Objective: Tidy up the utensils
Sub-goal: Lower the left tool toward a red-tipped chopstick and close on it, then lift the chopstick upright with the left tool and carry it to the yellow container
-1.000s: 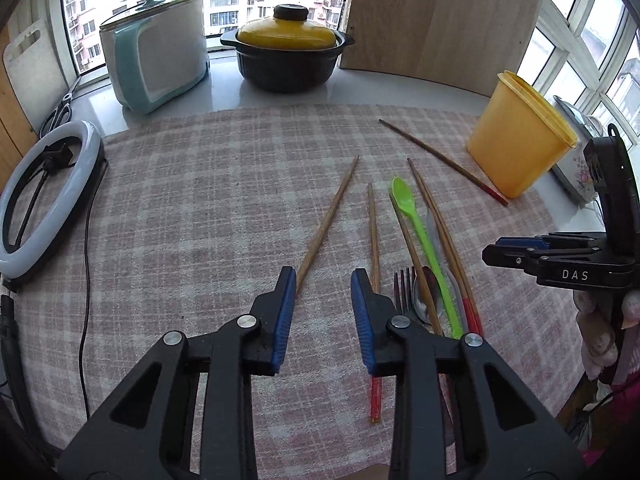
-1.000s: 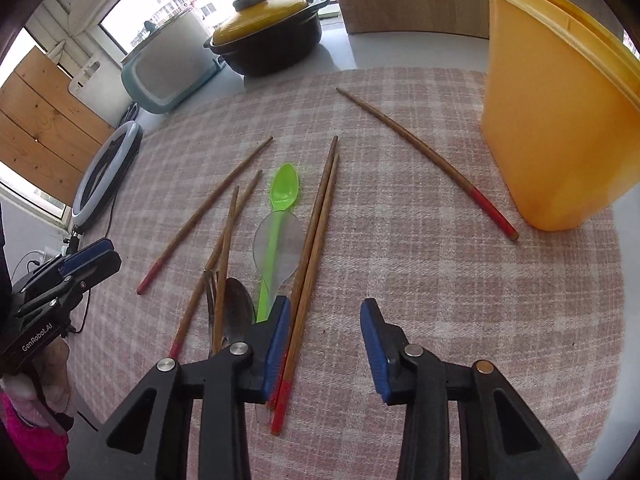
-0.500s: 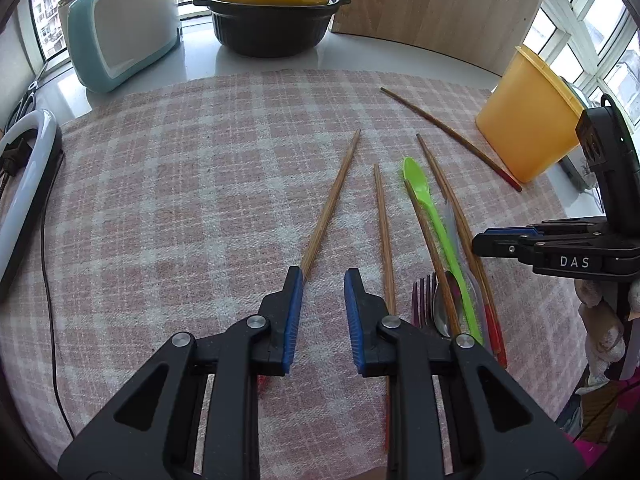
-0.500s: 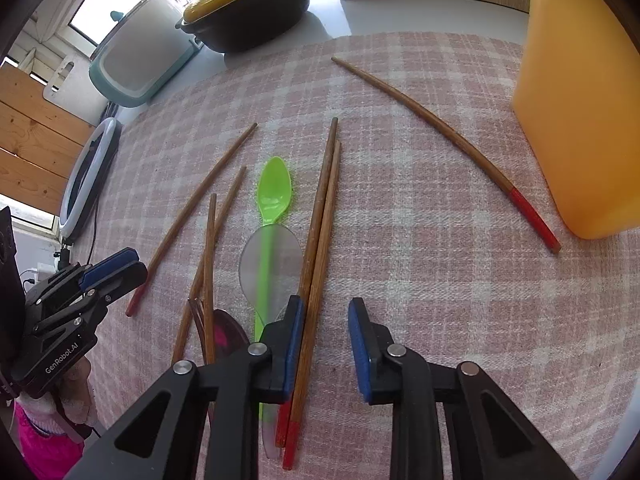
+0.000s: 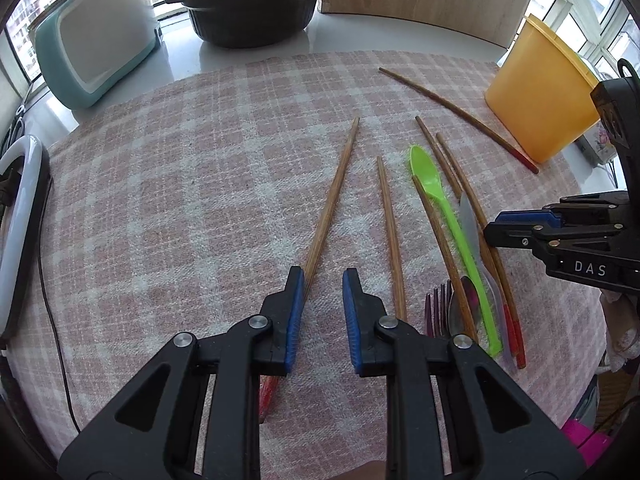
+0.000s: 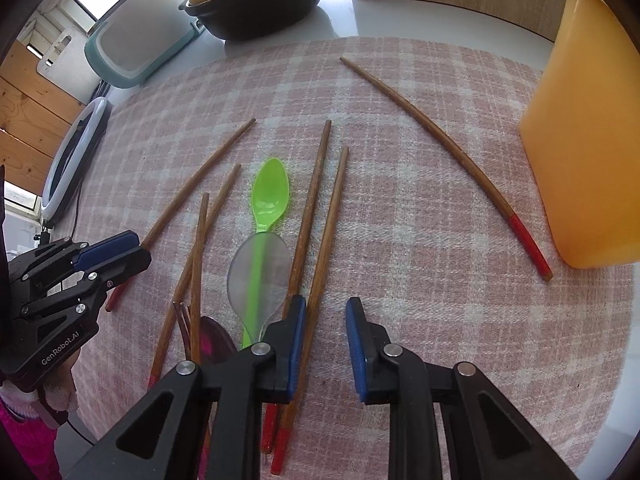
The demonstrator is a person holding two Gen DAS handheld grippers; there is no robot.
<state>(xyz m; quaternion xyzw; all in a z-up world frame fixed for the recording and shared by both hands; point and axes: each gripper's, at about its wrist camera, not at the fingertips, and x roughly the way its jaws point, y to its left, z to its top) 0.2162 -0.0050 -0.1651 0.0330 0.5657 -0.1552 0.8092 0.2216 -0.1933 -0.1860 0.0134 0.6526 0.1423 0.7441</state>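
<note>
- Left gripper (image 5: 322, 312): points steeply down at the checked cloth (image 5: 192, 200). Jaws stand narrowly apart with only cloth in the gap; nothing is gripped. A lone red-tipped chopstick (image 5: 332, 196) runs under its left pad and away toward 12 o'clock.
- Right gripper (image 6: 326, 344): also points steeply down. Its jaws are closing, with bare cloth between them and nothing held. A pair of chopsticks (image 6: 320, 248) passes just under its left pad, red ends nearest the camera.
- Utensil cluster, at 10 to 11 o'clock of the right gripper: a clear spoon (image 6: 258, 276) lies over the handle of a green spoon (image 6: 269, 194). Two crossed chopsticks (image 6: 198, 248) lie to the left of them, over a dark metal spoon (image 6: 216, 340) and a fork (image 5: 436, 308).
- In the left wrist view the same cluster sits at 2 o'clock of the left gripper, with the right gripper just beyond its edge.
- A separate curved-looking chopstick (image 6: 448, 148) lies at 1 o'clock of the right gripper, red end near the yellow container (image 6: 584, 152).
- Yellow container: upright, at the cloth's edge at 2 o'clock.
- Far edge: black pot with yellow lid (image 5: 252, 4) at 12 o'clock; teal appliance (image 5: 92, 40) at 10 o'clock; ring light (image 5: 20, 216) at 9 o'clock.
</note>
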